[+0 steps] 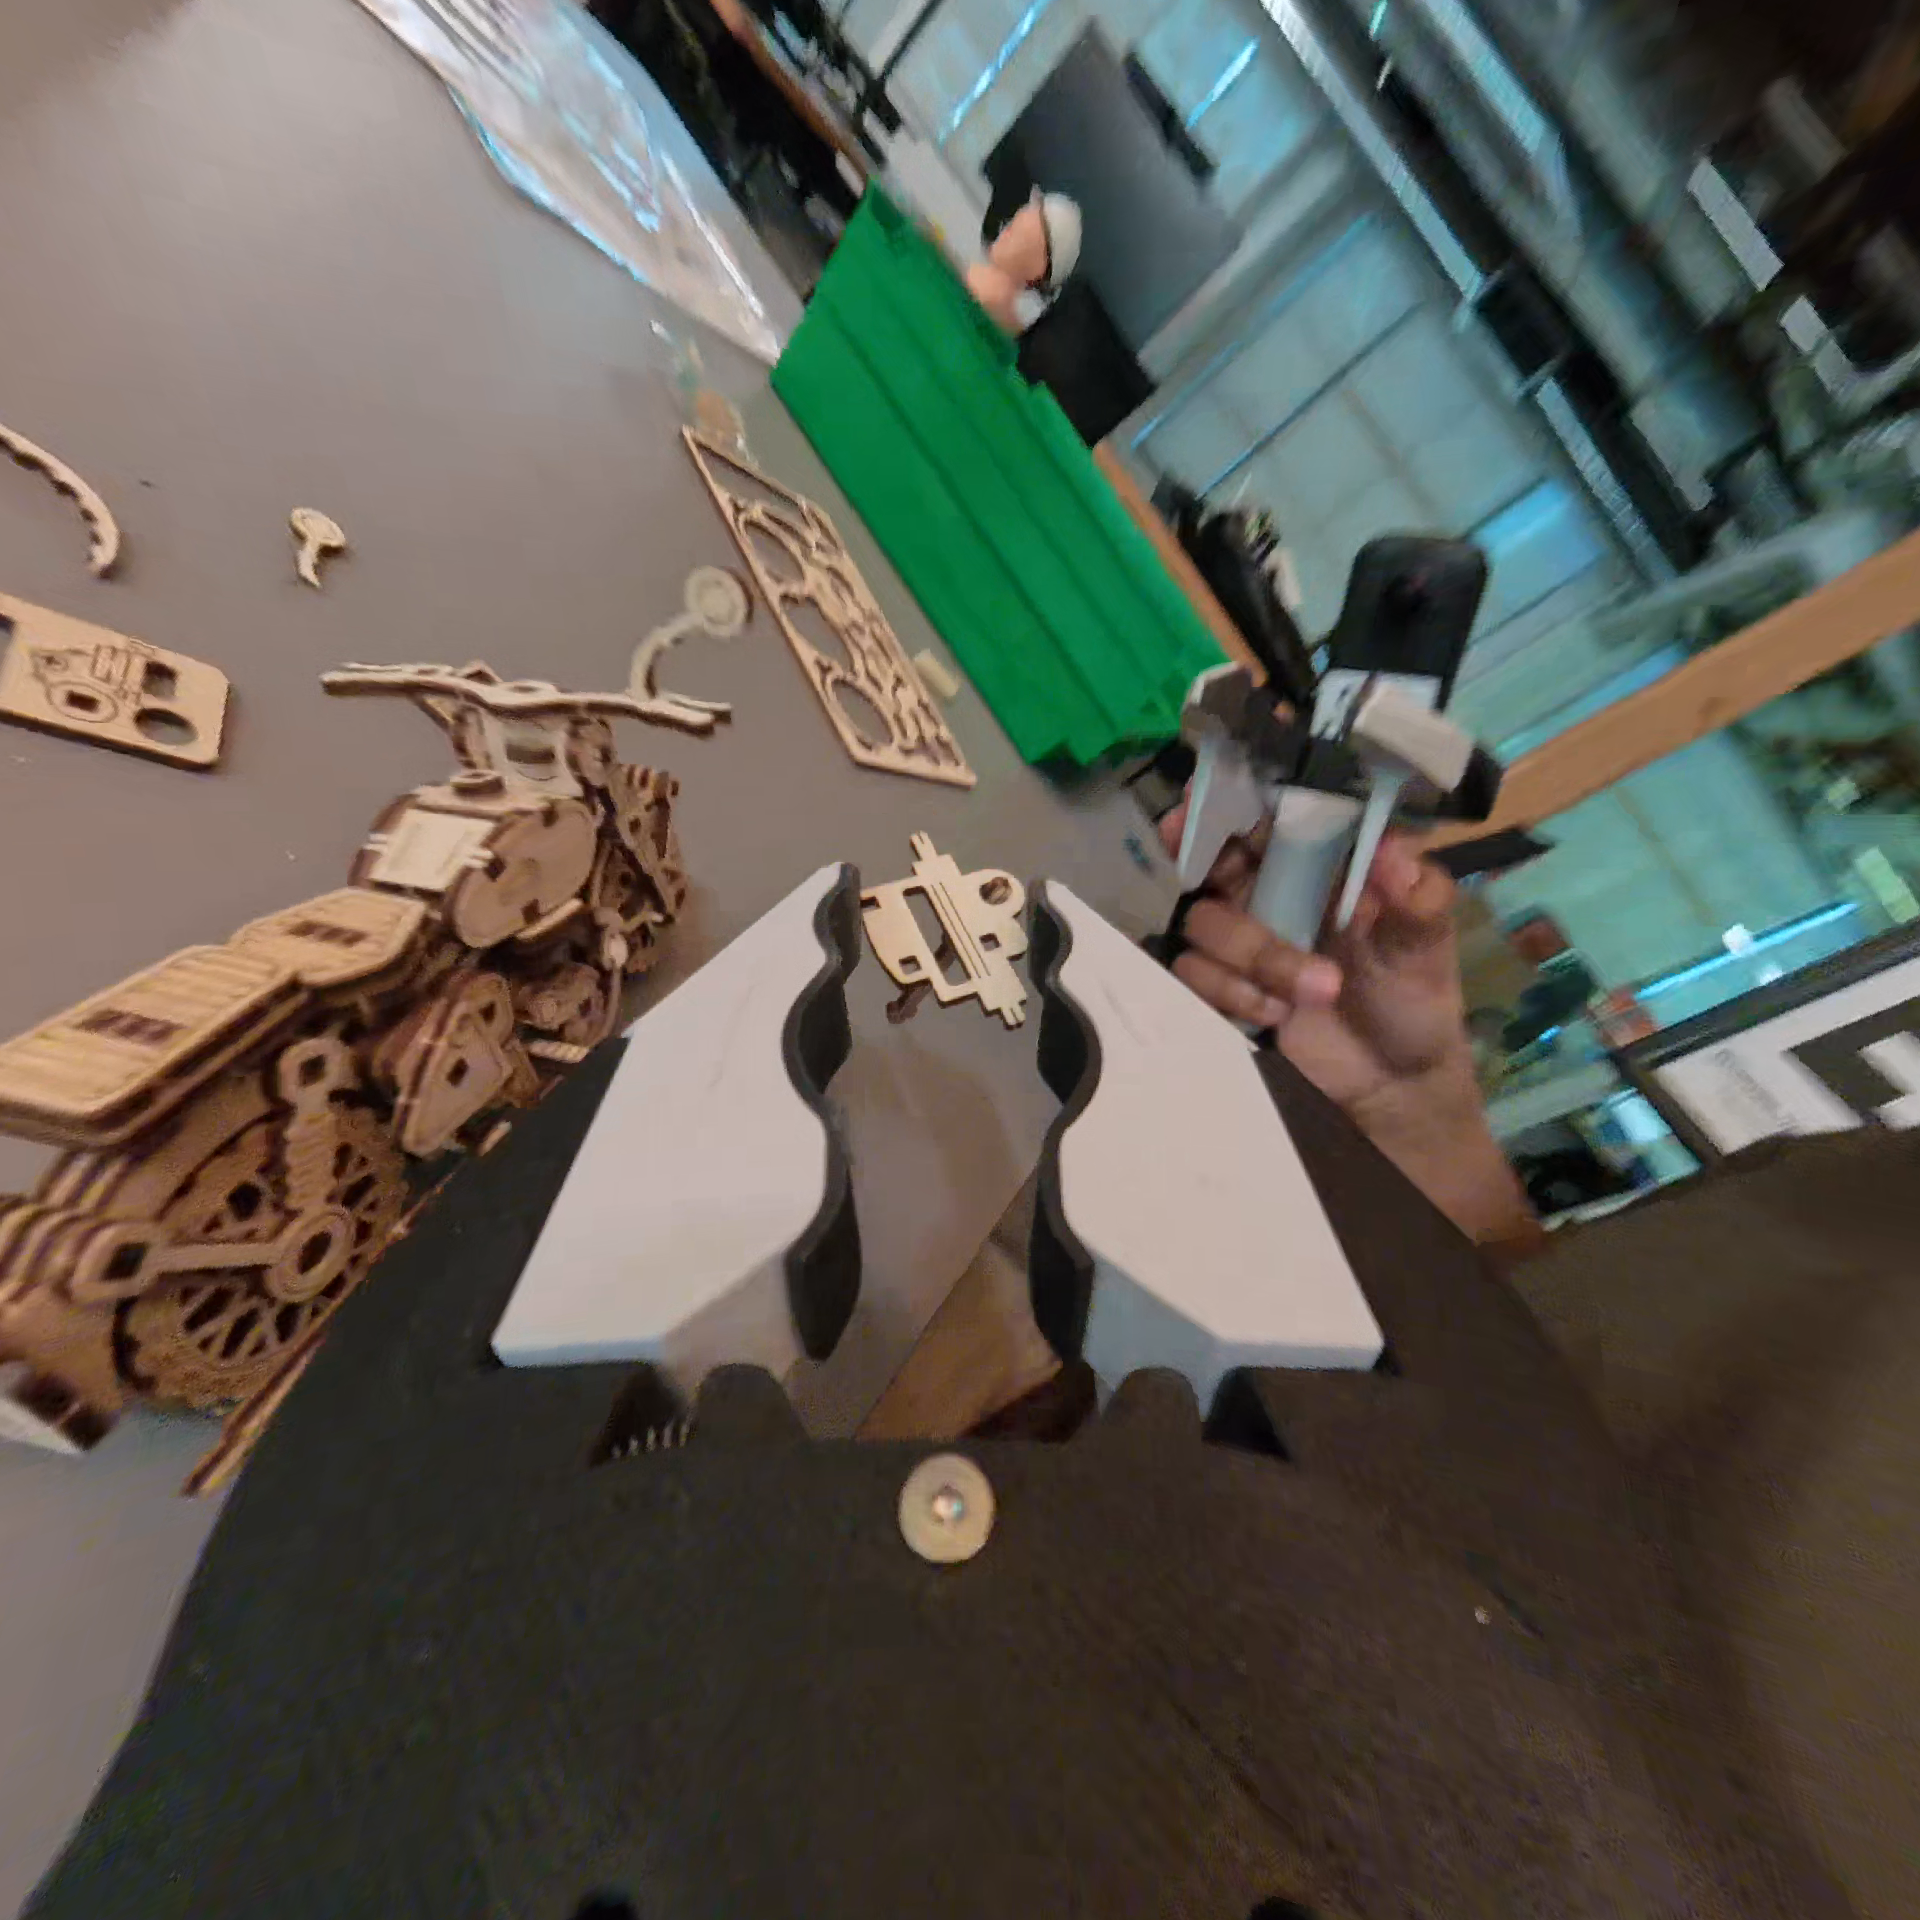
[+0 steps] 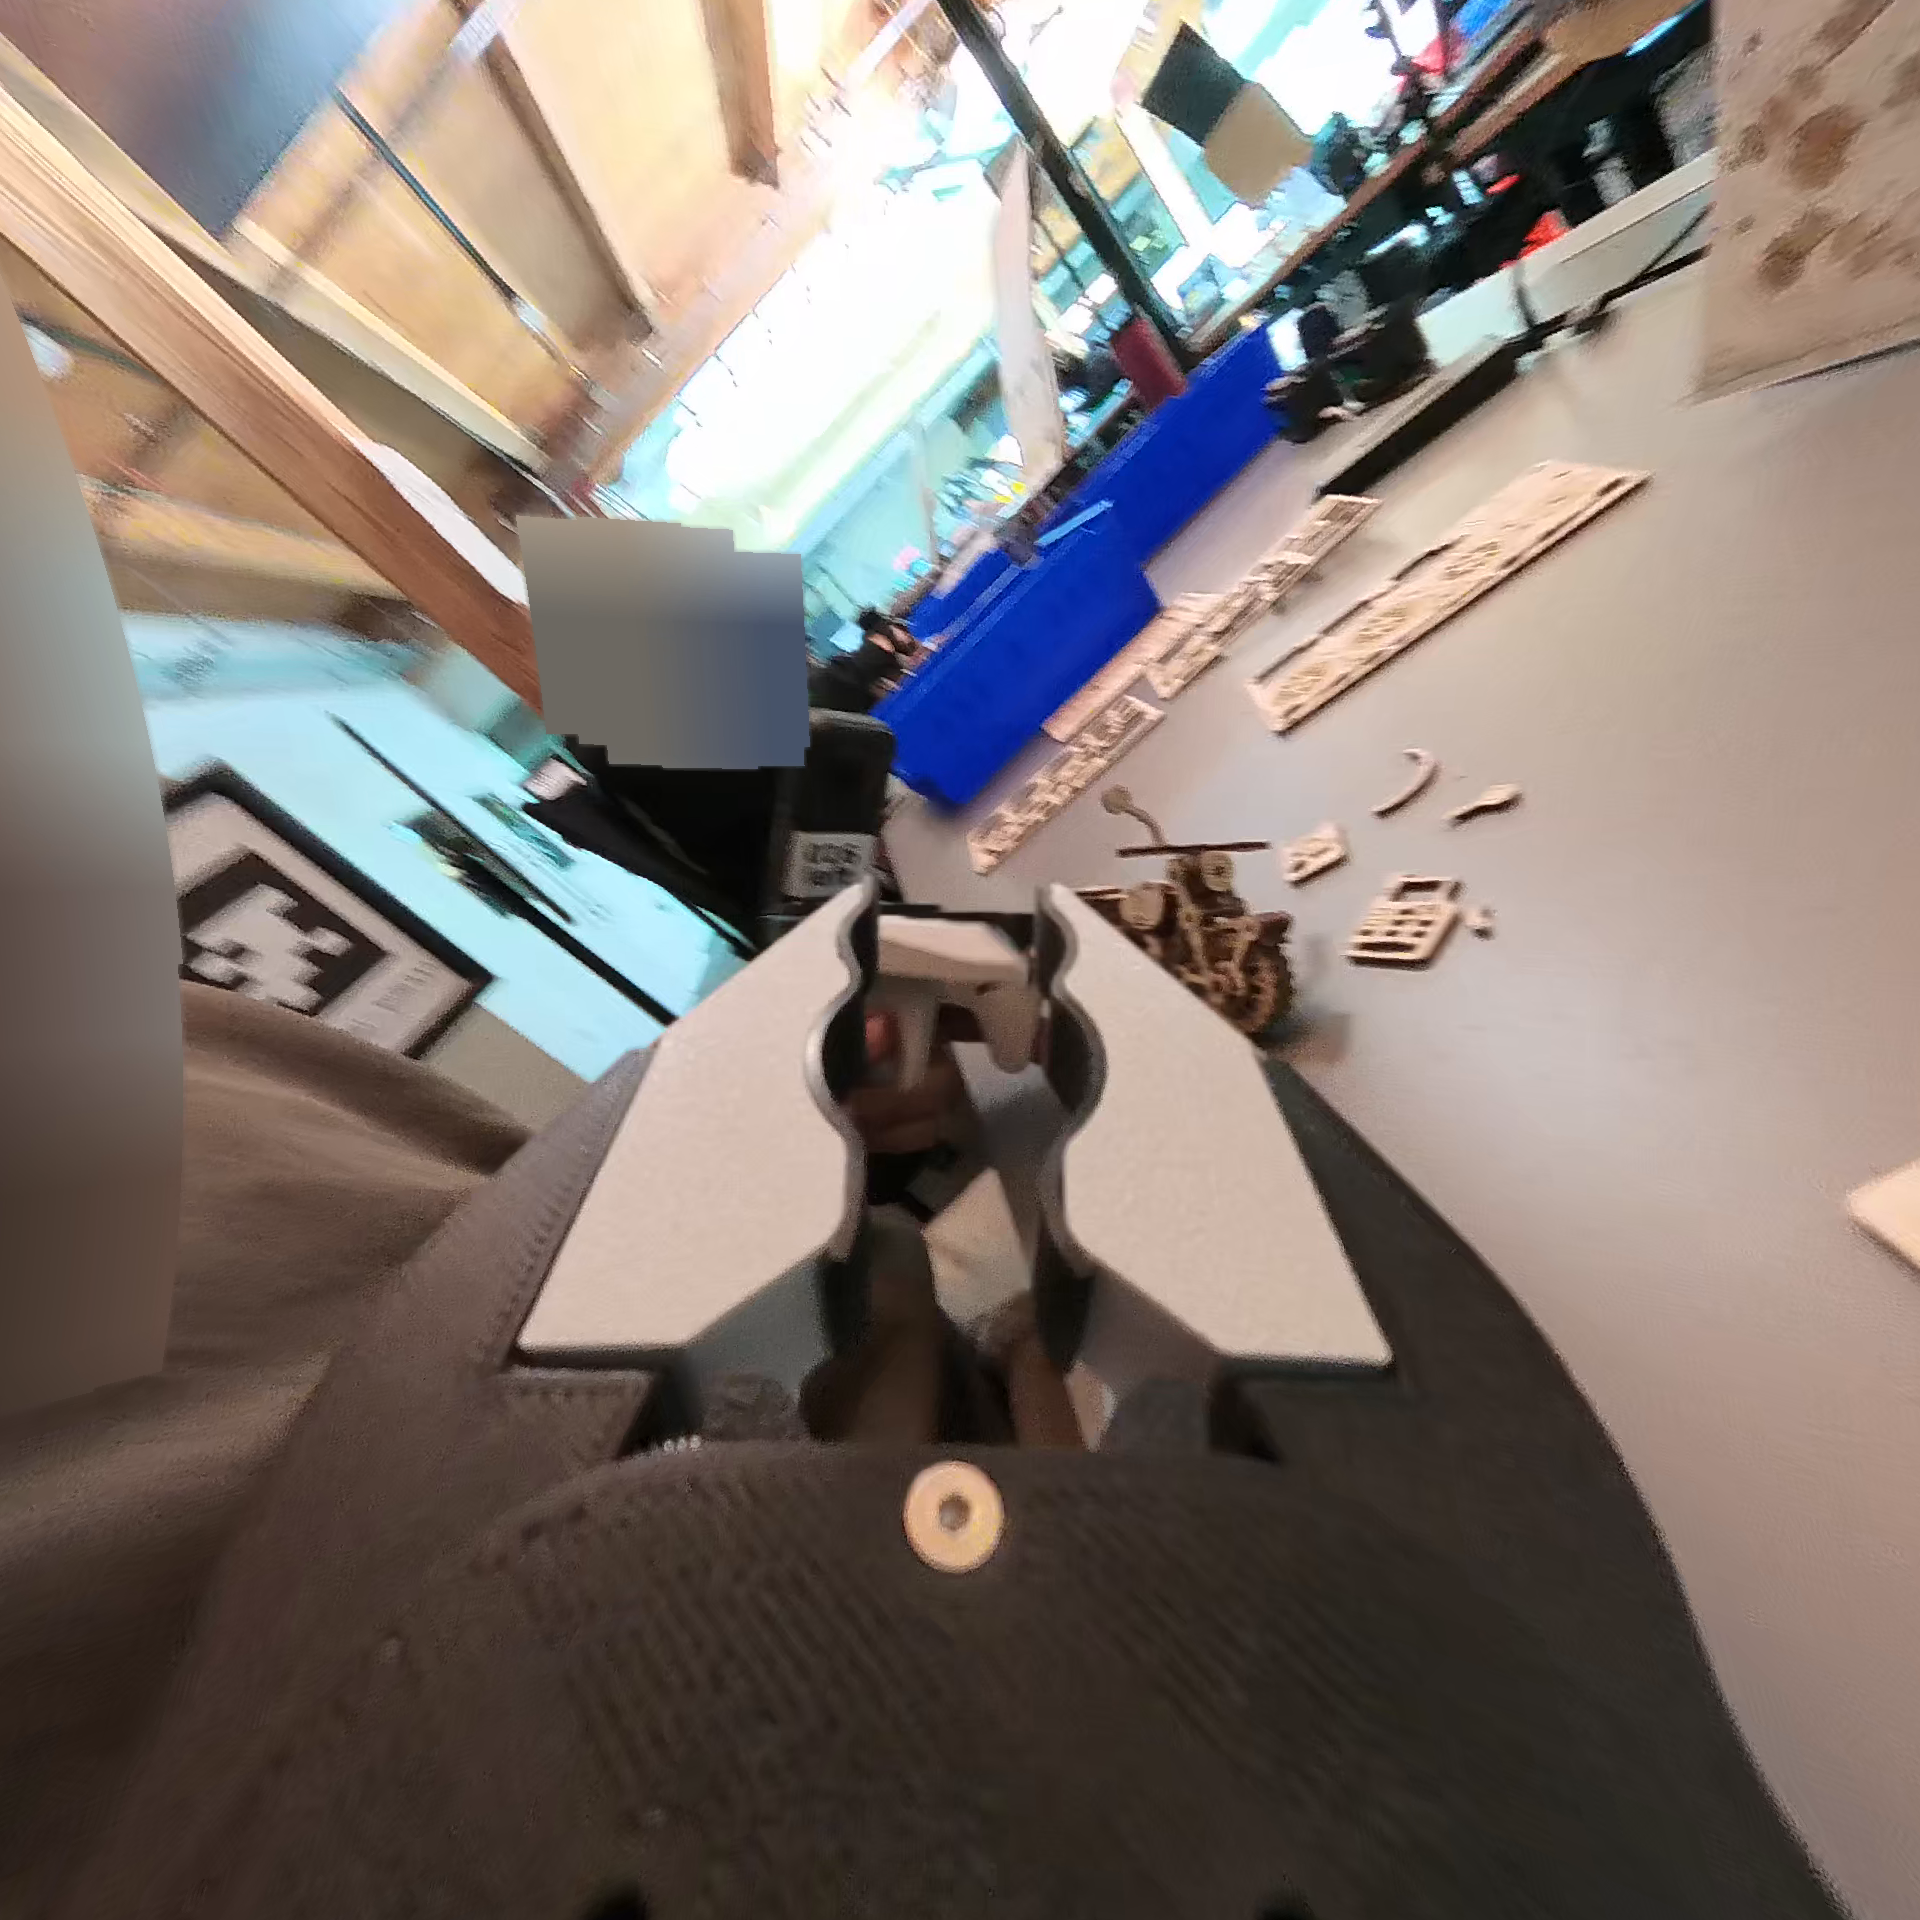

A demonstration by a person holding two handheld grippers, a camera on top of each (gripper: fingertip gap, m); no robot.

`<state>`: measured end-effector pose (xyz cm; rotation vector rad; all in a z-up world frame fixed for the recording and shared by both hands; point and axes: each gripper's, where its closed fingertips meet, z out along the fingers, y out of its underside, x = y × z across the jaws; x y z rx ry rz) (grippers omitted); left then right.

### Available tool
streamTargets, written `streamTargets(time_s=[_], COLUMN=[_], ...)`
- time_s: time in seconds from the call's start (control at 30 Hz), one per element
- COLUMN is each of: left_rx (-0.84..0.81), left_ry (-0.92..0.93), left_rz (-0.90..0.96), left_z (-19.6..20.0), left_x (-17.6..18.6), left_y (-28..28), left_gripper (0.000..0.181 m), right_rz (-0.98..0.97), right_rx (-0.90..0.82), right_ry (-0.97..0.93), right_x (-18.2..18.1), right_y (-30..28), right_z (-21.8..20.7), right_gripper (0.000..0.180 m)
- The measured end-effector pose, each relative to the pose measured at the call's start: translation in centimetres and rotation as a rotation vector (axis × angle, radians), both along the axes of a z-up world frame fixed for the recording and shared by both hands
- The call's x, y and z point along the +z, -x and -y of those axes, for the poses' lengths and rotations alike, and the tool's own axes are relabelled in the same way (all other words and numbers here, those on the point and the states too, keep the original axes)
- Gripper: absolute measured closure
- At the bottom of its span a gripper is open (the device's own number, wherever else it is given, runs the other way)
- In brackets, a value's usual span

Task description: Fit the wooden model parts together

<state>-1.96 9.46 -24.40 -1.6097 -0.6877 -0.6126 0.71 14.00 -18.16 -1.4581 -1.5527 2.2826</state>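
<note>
The left gripper [image 1: 945,914] is spread wide around a flat part [image 1: 951,940], untouched. It should be closed squarely on the part's edges. The right gripper [image 2: 951,925], raised at 3 o'clock, is parted and empty; the model [image 1: 343,997] stands at 9 o'clock.

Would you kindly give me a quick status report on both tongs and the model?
Left tongs open over small flat wooden part on table. Right tongs open, empty, raised. Motorcycle model stands untouched left of part. Nothing in the way.

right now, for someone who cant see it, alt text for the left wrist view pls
The open left gripper frames a small flat wooden part lying on the grey table. A wooden motorcycle model stands to its left, and the right gripper is raised in a hand on the right.
</note>
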Motion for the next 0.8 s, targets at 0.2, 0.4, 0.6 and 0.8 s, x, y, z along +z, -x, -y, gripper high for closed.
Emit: streamTargets(time_s=[0.2,0.4,0.6,0.8], left_rx=[-0.044,0.007,0.075,0.085], left_ry=[0.267,0.197,0.153,0.168], left_rz=[-0.214,-0.166,-0.205,-0.238], left_z=[-0.9,-0.3,2.6,6.4], left_x=[-3.4,-1.8,0.0,0.0], left_y=[-0.8,-0.6,-1.5,-5.5], left_gripper=[0.138,0.121,0.123,0.124], right_rz=[0.001,-0.013,0.001,0.02], right_rx=[0.015,0.015,-0.014,-0.026], right_ry=[0.063,0.042,0.043,0.083], right_x=[0.2,0.3,-0.2,-0.4], right_y=[0.0,-0.7,-4.0,-9.7], right_z=[0.0,0.4,1.0,3.5], right_gripper=[0.152,0.156,0.152,0.153])
